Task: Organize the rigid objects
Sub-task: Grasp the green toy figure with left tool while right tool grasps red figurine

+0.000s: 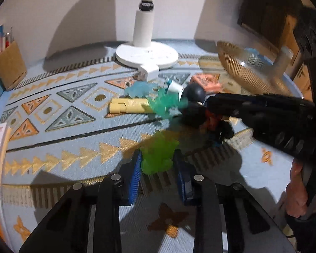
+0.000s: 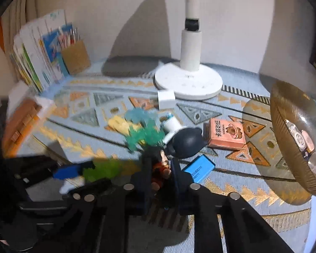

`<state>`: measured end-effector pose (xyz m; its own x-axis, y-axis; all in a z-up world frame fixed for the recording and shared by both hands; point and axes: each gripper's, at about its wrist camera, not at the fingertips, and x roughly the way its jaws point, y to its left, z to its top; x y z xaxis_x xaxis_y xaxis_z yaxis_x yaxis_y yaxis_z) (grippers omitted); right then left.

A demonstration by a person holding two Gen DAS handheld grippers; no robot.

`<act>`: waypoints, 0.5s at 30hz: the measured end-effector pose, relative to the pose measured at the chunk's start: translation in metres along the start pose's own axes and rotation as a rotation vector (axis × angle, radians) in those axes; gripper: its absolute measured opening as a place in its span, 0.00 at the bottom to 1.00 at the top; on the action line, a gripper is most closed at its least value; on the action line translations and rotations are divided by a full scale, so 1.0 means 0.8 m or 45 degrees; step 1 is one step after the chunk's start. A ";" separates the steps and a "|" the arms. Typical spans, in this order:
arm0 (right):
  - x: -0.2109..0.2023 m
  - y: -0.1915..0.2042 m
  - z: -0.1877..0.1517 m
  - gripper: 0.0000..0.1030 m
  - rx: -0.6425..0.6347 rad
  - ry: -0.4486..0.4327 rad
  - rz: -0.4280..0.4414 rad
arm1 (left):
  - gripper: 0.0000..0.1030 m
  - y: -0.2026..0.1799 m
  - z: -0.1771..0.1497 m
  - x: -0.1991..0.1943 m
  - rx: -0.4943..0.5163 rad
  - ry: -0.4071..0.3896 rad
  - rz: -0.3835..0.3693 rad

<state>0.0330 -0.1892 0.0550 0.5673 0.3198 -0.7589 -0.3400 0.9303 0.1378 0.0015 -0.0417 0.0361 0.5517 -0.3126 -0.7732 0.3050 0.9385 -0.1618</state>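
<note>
Toys in a loose cluster at mid-cloth, both grippers down among them. Green toy (image 1: 158, 155) (translucent, lumpy, blurred) sits between the blue pads of the left gripper (image 1: 158, 158); jaws drawn in close, pads pressing its sides. Same toy shows in the right wrist view as a green smear (image 2: 101, 169) at the blue pad tip.

Figure (image 2: 163, 166) (small, dark hair, orange-red body) is pinched between the narrow jaws of the right gripper (image 2: 161, 168), which are closed tight on it. From the left wrist view the right gripper comes in from the right side, its tip (image 1: 218, 124) at that figure; a hand (image 1: 297, 191) grips its handle at the frame edge.

Just beyond the figure: dark ball (image 2: 187, 143), touching a white cap (image 2: 171, 127). Teal toy (image 2: 146, 136) and a paler blue toy (image 2: 138, 115) lie left of the ball, over a yellow block (image 1: 128, 105). Blue card (image 2: 198, 167) lies flat right of the right gripper. Pink box (image 2: 226, 133) beyond that.

Ribbed amber bowl (image 2: 284, 139) at far right, tilted in view, small items inside (too blurred to name). White lamp base (image 1: 147, 55) at the back near the wall. Brown pen holder (image 2: 75, 57) and stacked papers (image 2: 38, 57) at back left. Patterned cloth (image 1: 73, 130) under everything.
</note>
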 end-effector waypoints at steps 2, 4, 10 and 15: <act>-0.021 -0.011 0.006 0.12 0.058 -0.042 0.045 | 0.26 0.003 -0.001 -0.016 -0.020 -0.026 -0.033; -0.043 -0.022 0.008 0.12 0.098 -0.078 0.078 | 0.26 0.004 -0.002 -0.031 -0.037 -0.041 -0.035; -0.098 -0.071 -0.025 0.12 0.215 -0.129 0.051 | 0.26 -0.007 -0.013 -0.051 -0.043 -0.058 -0.047; -0.090 -0.138 -0.098 0.12 0.413 -0.035 0.142 | 0.26 -0.035 -0.022 -0.047 -0.005 -0.033 -0.073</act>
<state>-0.0290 -0.3290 0.0446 0.5617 0.4230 -0.7111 -0.1472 0.8968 0.4172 -0.0412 -0.0538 0.0587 0.5532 -0.3692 -0.7468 0.3335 0.9196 -0.2076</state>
